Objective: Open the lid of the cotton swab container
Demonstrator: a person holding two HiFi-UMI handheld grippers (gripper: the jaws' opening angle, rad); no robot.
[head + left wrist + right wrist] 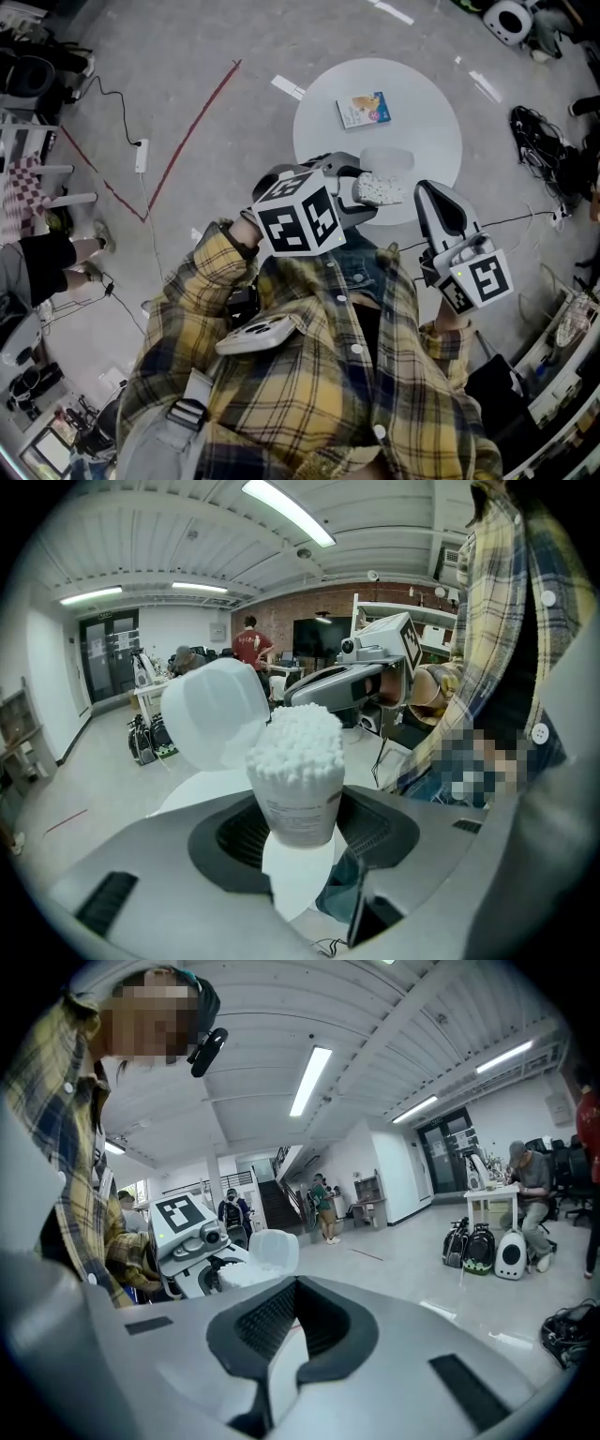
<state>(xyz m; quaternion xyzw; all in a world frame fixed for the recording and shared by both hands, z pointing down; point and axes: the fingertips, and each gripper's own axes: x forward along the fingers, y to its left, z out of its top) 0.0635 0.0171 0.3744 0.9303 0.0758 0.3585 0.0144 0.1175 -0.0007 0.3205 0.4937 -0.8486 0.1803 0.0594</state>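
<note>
The cotton swab container [298, 810] is a clear cup packed with white swab heads, standing upright between the jaws of my left gripper [300, 834], which is shut on it. Its white lid [215, 714] is flipped back on its hinge to the upper left, so the swabs are uncovered. In the head view the container [380, 188] is held over the near rim of the table, with the lid [388, 159] tipped away from it. To its right, apart from it, my right gripper [433, 195] is shut with nothing between its jaws [292, 1314].
A round white table [422, 112] stands ahead on the grey floor, with a small printed pack [363, 110] lying on it. A red line [187, 136] and a white power strip [142, 155] mark the floor at left. Cables and gear sit at right.
</note>
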